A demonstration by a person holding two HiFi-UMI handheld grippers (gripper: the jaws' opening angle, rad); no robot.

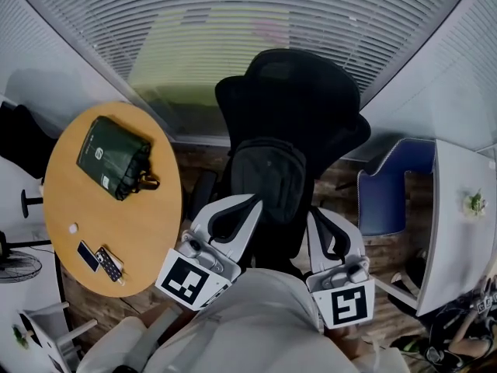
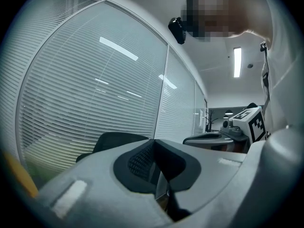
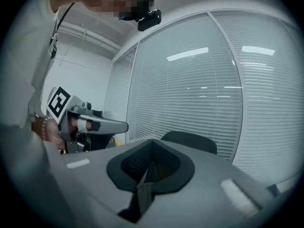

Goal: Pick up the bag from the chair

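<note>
A black backpack (image 1: 269, 179) leans upright on the seat of a black office chair (image 1: 299, 99) in the head view. My left gripper (image 1: 247, 204) is shut and empty, its tips close to the bag's lower left side. On the bag's lower right, my right gripper (image 1: 317, 219) is also shut with nothing in it. In the left gripper view the jaws (image 2: 154, 145) meet in front of the chair's headrest (image 2: 118, 140). The right gripper view shows closed jaws (image 3: 152, 145) and the headrest (image 3: 190, 140) beyond them. The bag is hidden in both gripper views.
A round wooden table (image 1: 147, 239) stands at the left with a dark green pouch (image 1: 112, 155), a phone (image 1: 88, 255) and a remote (image 1: 109, 263). A blue chair (image 1: 388, 193) and a white table (image 1: 458, 224) are at the right. Blinds (image 1: 256, 22) cover the glass wall behind.
</note>
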